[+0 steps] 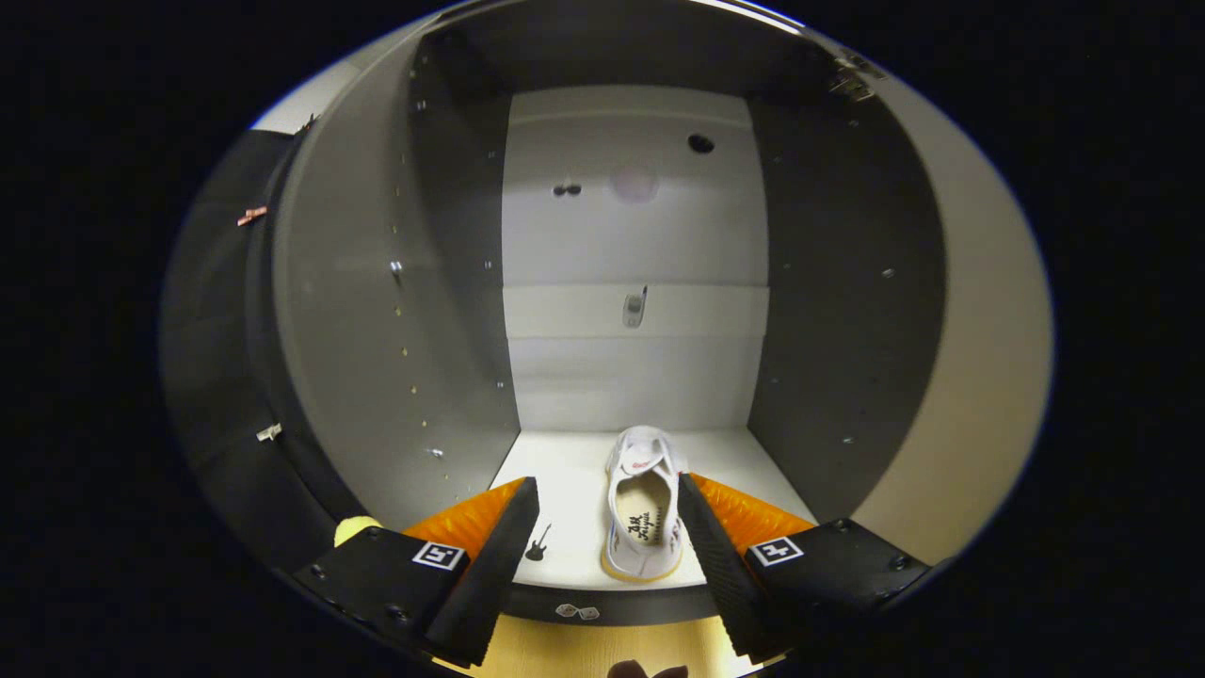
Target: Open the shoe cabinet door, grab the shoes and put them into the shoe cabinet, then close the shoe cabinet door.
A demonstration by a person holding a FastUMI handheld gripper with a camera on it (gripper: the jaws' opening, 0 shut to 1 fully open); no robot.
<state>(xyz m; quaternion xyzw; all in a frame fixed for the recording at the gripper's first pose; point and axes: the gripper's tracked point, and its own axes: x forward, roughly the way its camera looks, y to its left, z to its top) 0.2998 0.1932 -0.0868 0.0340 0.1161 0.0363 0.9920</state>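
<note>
The tongs (607, 499) stand wide, fingers spread and holding nothing. The shoe (644, 504) lies in the gap between them, closer to the right finger (717, 556), which seems to touch or nearly touch its side (I cannot tell which). The left finger (499, 551) is well apart from the shoe, with bare shelf between.

The shoe is a pale slip-on with a tan sole edge, heel end toward the tongs and toe pointing into the cabinet (377, 311). It sits flat on the white shelf (565, 471), just inside the shelf's front edge. Its opening faces up, and dark lettering shows on the insole.

Left of the shoe, just by the left finger, a small dark mark shaped like a guitar (538, 543) lies on the shelf. Below the shoe, on the shelf's dark front lip, two small pale stickers (577, 612) sit side by side.

Beyond the shoe the back panel (635, 254) rises pale, crossed by a lighter band with a small metal fitting (634, 307) at its middle. Higher on the panel are a dark hole (700, 143) and two small dark spots (567, 190). Grey side walls flank the shoe, dotted with peg holes. Far left of the shoe, the open door (221, 377) stands dark, with hinge hardware on its inner edge.
</note>
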